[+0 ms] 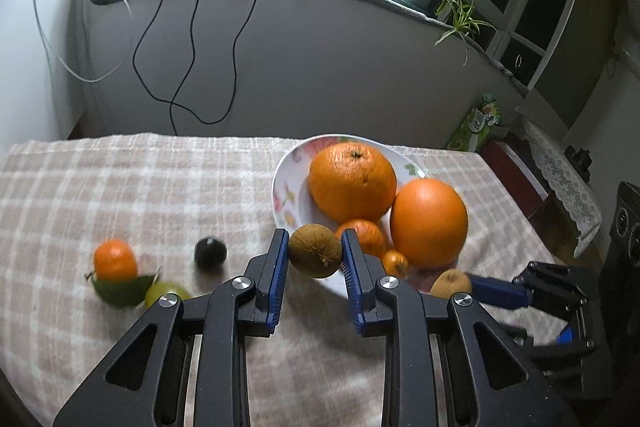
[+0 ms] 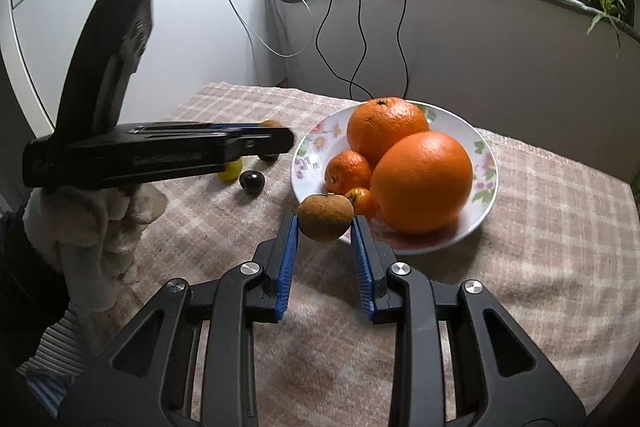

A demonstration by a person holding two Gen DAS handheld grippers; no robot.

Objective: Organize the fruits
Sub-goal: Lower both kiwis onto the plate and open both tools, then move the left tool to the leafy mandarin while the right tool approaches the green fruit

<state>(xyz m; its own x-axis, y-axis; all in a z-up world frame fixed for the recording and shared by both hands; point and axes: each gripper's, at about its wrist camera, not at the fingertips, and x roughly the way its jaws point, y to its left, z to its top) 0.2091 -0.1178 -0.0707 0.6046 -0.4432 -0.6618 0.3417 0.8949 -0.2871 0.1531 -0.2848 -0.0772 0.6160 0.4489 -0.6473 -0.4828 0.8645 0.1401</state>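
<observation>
My left gripper [image 1: 314,239] is shut on a round brown fruit [image 1: 315,255], held just over the near rim of the flowered plate [image 1: 285,187]. Two big oranges [image 1: 352,181] [image 1: 428,223], a mandarin [image 1: 362,235] and a tiny orange [image 1: 394,263] lie in the plate. My right gripper [image 2: 325,223] is shut on a second brown fruit [image 2: 326,217] at the plate's [image 2: 310,151] near edge. In the left wrist view the right gripper [image 1: 480,287] comes in from the right with its fruit [image 1: 451,283].
On the checked cloth left of the plate lie a mandarin on a green leaf [image 1: 115,259], a dark plum [image 1: 210,251] and a yellow-green fruit [image 1: 166,293]. A gloved hand [image 2: 100,223] holds the left gripper [image 2: 280,141]. Cables hang on the wall behind.
</observation>
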